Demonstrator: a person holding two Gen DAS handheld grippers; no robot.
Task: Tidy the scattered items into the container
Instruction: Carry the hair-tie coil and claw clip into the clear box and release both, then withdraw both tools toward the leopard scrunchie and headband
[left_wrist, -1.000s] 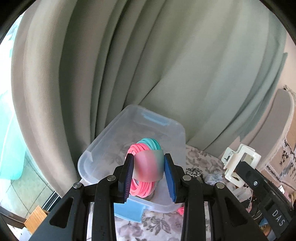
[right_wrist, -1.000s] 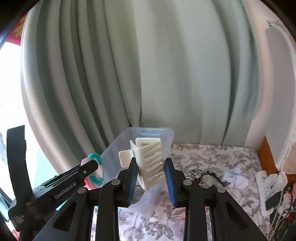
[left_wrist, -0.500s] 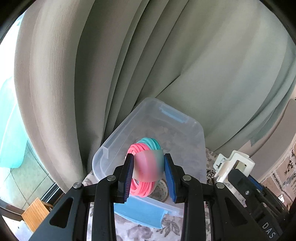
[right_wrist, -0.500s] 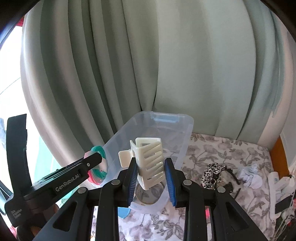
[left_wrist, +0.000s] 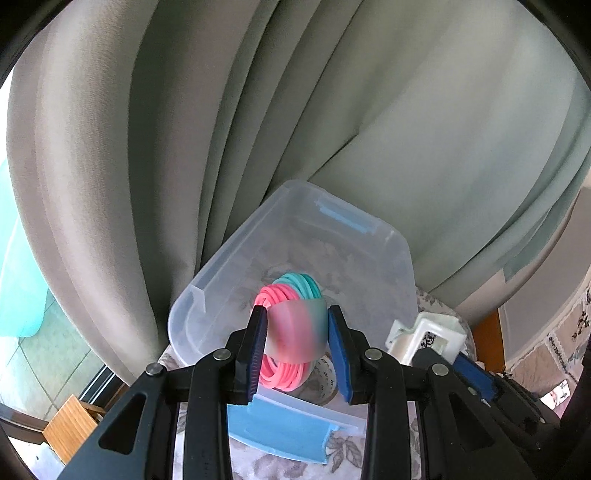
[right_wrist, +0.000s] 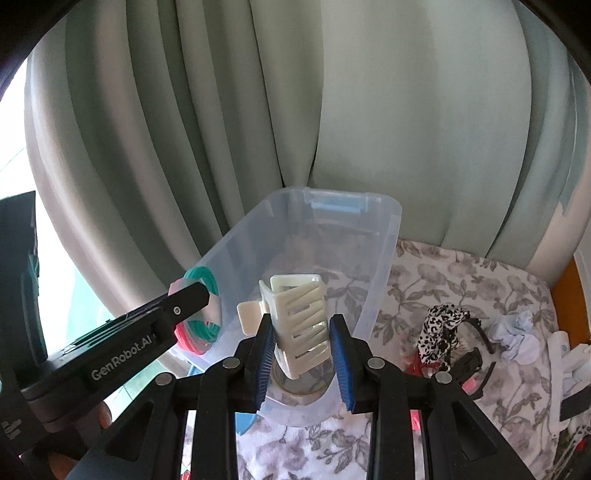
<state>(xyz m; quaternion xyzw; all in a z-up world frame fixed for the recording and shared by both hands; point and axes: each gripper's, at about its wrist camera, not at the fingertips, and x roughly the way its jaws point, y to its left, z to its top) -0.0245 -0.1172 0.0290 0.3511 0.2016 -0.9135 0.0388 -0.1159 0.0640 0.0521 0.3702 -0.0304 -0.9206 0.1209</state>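
Left gripper (left_wrist: 295, 343) fingers clamp the hair ties (left_wrist: 291, 332); right gripper (right_wrist: 303, 343) fingers clamp the claw clip (right_wrist: 299, 317), clear container (right_wrist: 384, 236) just ahead.

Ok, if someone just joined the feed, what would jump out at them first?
Probably the bright pink and teal bundle of hair ties clamped in the left gripper, held over the clear plastic bin. Next, the cream claw clip gripped by the right gripper above the same bin, with a leopard-print scrunchie lying on the floral cloth to the right.
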